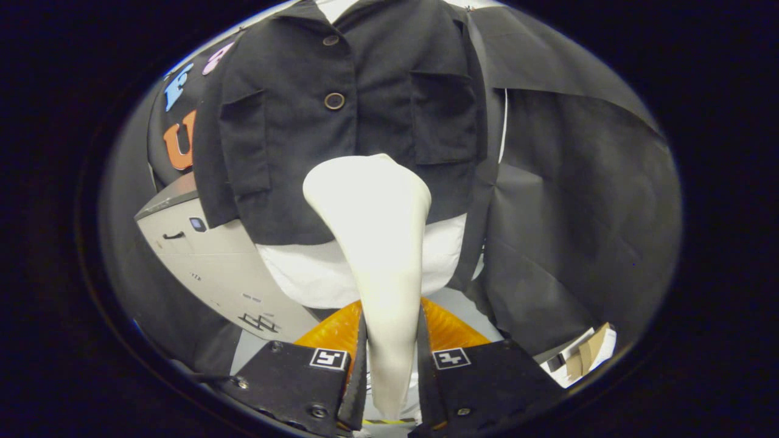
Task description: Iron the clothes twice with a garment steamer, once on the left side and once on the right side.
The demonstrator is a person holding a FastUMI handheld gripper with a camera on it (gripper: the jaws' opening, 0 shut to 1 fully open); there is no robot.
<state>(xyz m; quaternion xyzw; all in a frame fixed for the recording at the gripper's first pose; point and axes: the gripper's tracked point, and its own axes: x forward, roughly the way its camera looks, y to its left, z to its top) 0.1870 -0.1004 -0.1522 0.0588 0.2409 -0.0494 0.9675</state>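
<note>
Between my gripper's [389, 356] fingers I clamp the garment steamer [374, 225], near the black jacket [341, 121]; a loose grip could let it twist.

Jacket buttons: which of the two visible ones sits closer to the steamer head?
The lower button, level with the chest pockets on the black jacket, just above the steamer head held in the gripper. The other button sits up near the collar.
</note>
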